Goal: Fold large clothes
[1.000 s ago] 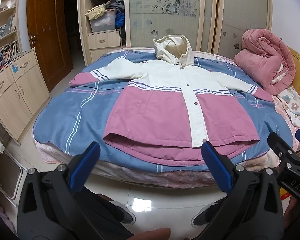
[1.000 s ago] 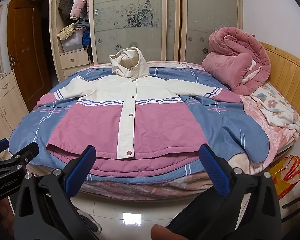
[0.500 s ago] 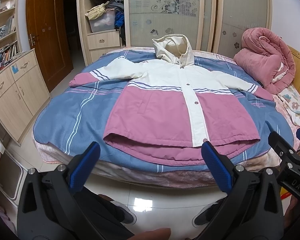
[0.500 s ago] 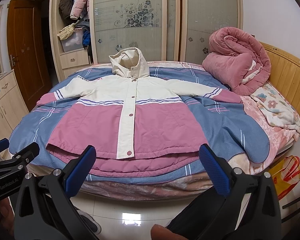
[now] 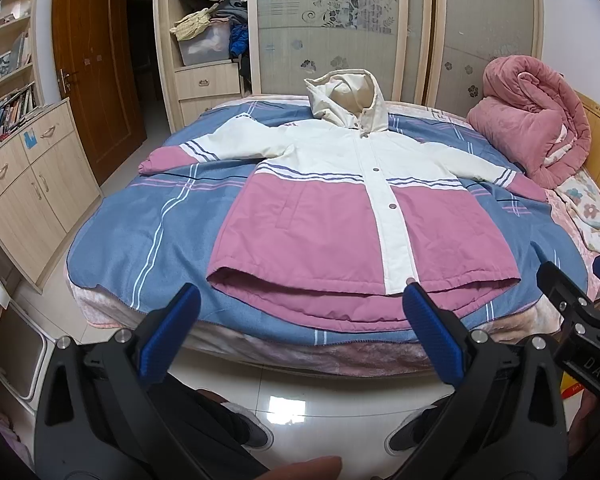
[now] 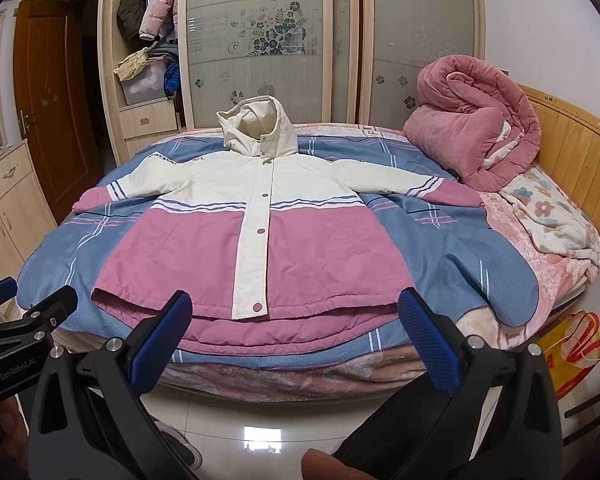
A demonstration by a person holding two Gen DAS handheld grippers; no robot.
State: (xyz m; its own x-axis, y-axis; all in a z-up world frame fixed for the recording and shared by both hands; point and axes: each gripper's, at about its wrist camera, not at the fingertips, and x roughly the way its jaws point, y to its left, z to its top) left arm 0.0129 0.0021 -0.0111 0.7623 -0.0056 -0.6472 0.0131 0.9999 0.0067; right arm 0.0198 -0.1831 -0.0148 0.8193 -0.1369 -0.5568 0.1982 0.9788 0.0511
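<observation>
Bed: wide bed under a blue blanket with pale stripes point(image 5: 148, 232), filling the middle of both views; far edge hidden behind the coat's hood, near corners bent by the fisheye.
Wardrobe: cream wardrobe with frosted flower-patterned sliding doors point(image 6: 260, 40) behind the bed; open section at its left crammed with clothes, hard to tell apart.
Coat: large pink and cream hooded padded coat point(image 5: 340, 216), spread flat and face up on the blanket, buttoned, hood toward the wardrobe, both sleeves out sideways, hem toward the cameras; back hem peeks out below the front hem; lower corners of the hem partly covered by the blue pads in the right wrist view.
Quilt: rolled pink quilted duvet point(image 6: 476, 132) at the far right of the bed, beside the wooden headboard point(image 6: 572, 160); underside hidden.
Cabinet: pale wooden drawer cabinet point(image 5: 24, 184) left of the bed, cut off by the lens rim.
Left gripper: black clamp with blue pads point(image 5: 300, 332), spread wide, holding nothing, off the foot of the bed, short of the hem.
Right gripper: matching black clamp with blue pads point(image 6: 296, 336), also spread wide and empty, beside the left one, short of the hem.
Person: dark trouser legs and shoes point(image 5: 244, 428) on the glossy tile floor, mostly hidden behind the clamp bodies.
</observation>
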